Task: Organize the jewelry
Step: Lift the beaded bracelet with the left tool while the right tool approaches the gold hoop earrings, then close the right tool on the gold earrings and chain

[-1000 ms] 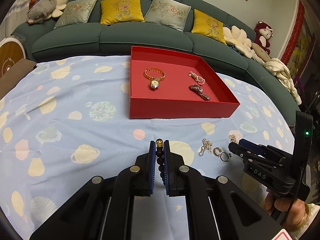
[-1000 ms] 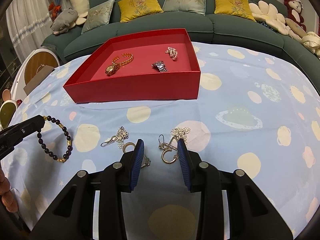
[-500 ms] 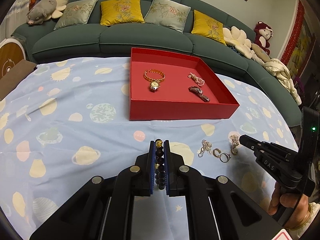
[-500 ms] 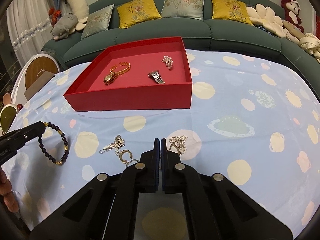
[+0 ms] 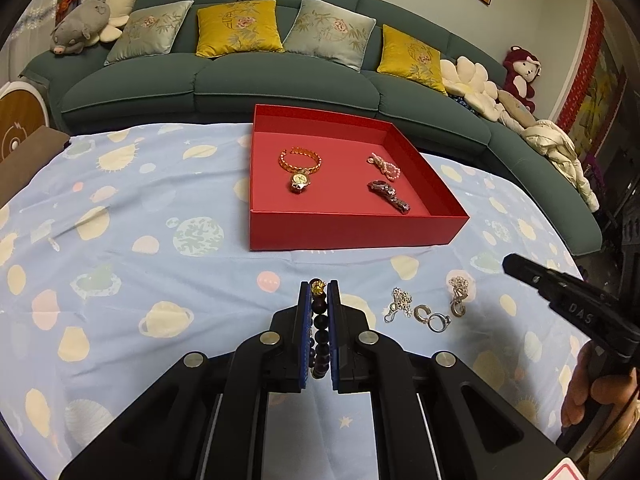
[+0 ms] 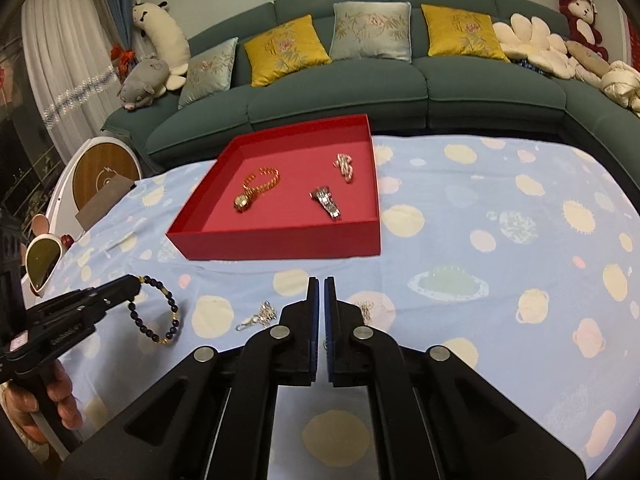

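Observation:
My left gripper [image 5: 319, 286] is shut on a dark beaded bracelet [image 5: 320, 332] with gold beads; the bracelet hangs from the left gripper [image 6: 134, 284] in the right wrist view [image 6: 160, 312]. A red tray [image 5: 352, 232] ahead holds a gold watch [image 5: 301, 168], a pink bead piece [image 5: 385, 166] and a silver watch [image 5: 390, 196]. My right gripper [image 6: 322, 280] is shut and empty, raised above small silver pieces [image 5: 428, 310] that lie on the cloth. In the left wrist view the right gripper [image 5: 514, 266] is at the right.
The table carries a blue cloth with planet prints [image 5: 120, 240]. A green sofa with cushions [image 5: 240, 72] runs behind it. A round wooden board [image 6: 106, 172] and a small mirror [image 6: 40, 260] stand at the left edge.
My right gripper shut on nothing and rose away from the silver pieces, which stay on the cloth. My left gripper kept hold of the beaded bracelet, almost still.

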